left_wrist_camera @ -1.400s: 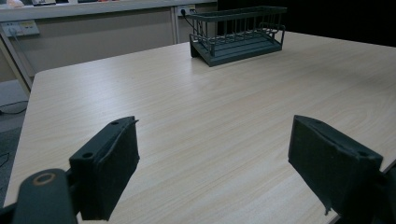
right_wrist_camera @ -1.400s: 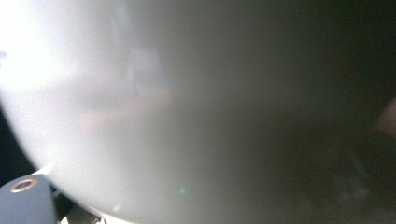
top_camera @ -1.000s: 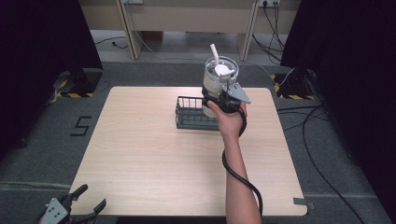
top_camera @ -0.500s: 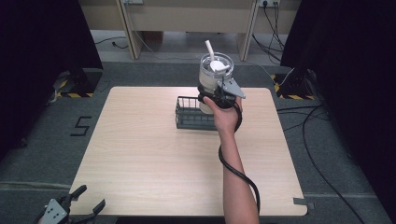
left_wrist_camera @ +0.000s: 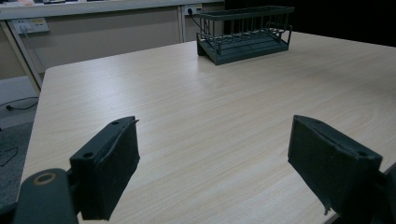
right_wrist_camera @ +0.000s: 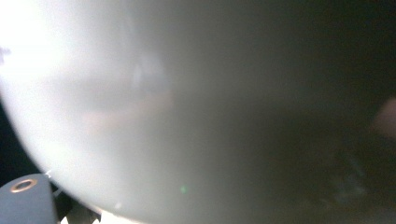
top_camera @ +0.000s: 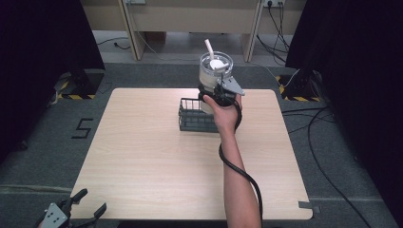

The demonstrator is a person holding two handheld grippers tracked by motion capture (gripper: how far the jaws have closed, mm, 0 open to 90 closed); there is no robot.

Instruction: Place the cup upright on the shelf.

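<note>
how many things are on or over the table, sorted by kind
Cups: 1, a clear cup with a white straw, held by the right gripper
Wire baskets: 1, a dark basket on the table
Total: 2

The left claw [left_wrist_camera: 212,163] gapes wide over the wooden table [left_wrist_camera: 224,107], wire rack [left_wrist_camera: 245,32] far off.

Black numeral "5" [top_camera: 81,128] marked on grey carpeted floor [top_camera: 43,156], left of pale wooden table [top_camera: 157,161], high view. Yellow-and-black hazard stripes [top_camera: 70,96] edge dark floor plate nearby. No other legible text, label or brand anywhere.
</note>
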